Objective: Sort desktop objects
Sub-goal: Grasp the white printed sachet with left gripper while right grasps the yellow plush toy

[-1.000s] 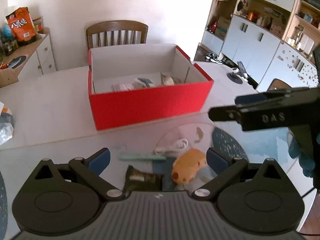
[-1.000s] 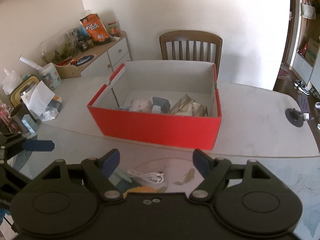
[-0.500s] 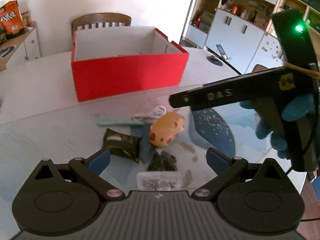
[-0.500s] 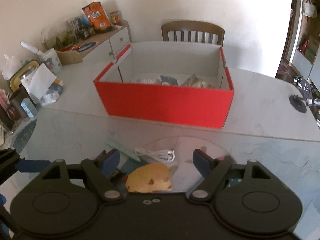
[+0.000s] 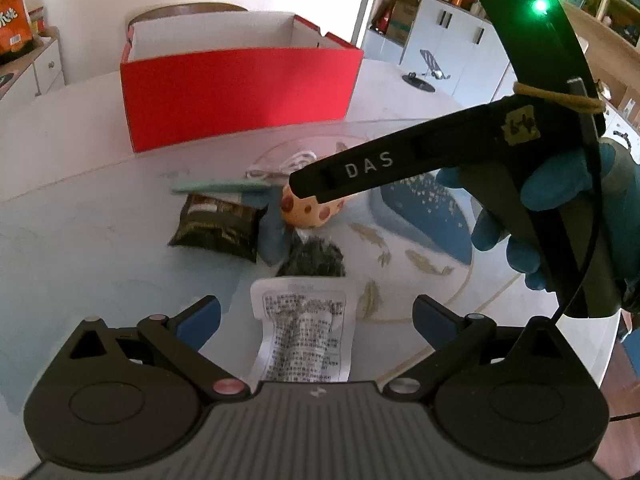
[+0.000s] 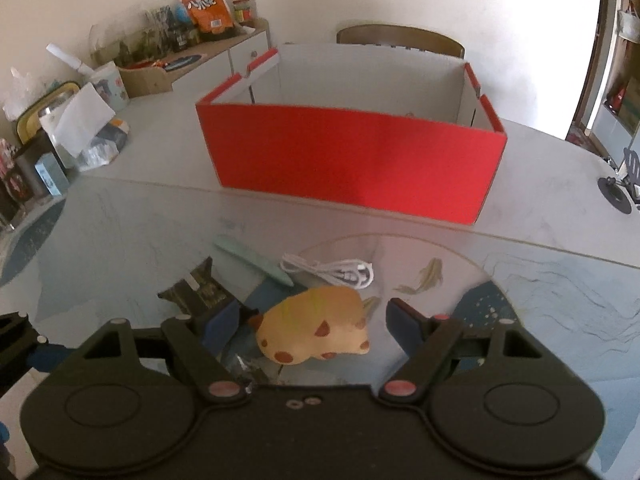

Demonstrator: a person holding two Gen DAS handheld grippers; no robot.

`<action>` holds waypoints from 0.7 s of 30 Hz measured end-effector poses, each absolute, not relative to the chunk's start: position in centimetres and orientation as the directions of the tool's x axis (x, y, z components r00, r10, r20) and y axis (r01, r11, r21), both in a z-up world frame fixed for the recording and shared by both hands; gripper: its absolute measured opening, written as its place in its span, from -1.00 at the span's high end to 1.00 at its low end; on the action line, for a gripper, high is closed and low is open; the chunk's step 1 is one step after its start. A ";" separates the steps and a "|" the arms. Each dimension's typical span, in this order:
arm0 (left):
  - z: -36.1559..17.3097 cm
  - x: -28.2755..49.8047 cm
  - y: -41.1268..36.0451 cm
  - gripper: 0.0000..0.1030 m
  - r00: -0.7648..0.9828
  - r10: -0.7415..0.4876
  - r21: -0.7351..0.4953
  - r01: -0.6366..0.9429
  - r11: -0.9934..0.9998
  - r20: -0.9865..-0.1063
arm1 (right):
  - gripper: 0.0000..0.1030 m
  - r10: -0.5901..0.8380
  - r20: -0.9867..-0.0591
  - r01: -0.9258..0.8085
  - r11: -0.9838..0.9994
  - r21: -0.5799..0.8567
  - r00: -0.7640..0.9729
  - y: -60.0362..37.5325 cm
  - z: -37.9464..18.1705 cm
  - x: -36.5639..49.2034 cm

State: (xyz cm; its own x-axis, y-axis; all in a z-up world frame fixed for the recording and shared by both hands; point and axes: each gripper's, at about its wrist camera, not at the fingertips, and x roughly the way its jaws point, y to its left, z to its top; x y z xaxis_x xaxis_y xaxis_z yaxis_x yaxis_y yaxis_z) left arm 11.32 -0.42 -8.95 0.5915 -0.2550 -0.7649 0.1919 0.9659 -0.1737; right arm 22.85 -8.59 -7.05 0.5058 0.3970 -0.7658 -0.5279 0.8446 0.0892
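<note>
Right wrist view: right claw [image 6: 310, 322] gapes empty around the spotted toy [image 6: 316, 330]; cable [image 6: 332, 272] at 12 o'clock and packets remain unsorted; left claw [image 5: 316, 316] is open too.

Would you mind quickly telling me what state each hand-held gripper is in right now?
Left hand-held gripper: open, holding nothing, above the white packet.
Right hand-held gripper: open, straddling the spotted toy, not yet gripping.

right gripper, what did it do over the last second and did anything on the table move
The right gripper came down and forward until its open jaws straddle the spotted toy, not yet closed. The left gripper also dropped, open above the white packet. The red box, white cable and dark packet stayed put.
</note>
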 end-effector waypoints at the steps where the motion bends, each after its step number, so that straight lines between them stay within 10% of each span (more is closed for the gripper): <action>1: -9.2 11.3 -0.5 -0.99 0.588 -0.254 -0.172 0.193 0.966 -0.768 | -0.58 0.395 -0.768 -0.528 0.845 0.089 0.503 -8.5 -7.3 22.8; 21: -12.2 9.8 -1.9 -0.97 0.621 -0.172 -0.041 0.219 0.975 -0.764 | -0.57 0.370 -0.783 -0.541 0.839 0.051 0.500 -8.0 -10.0 23.1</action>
State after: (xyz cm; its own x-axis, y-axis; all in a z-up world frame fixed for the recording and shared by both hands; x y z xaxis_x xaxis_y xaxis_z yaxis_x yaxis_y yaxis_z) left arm 9.78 -1.87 -12.23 0.6214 -0.1716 -0.7645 0.2187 0.9749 -0.0411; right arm 23.14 -7.98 -9.95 0.4996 0.3696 -0.7834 -0.5415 0.8392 0.0506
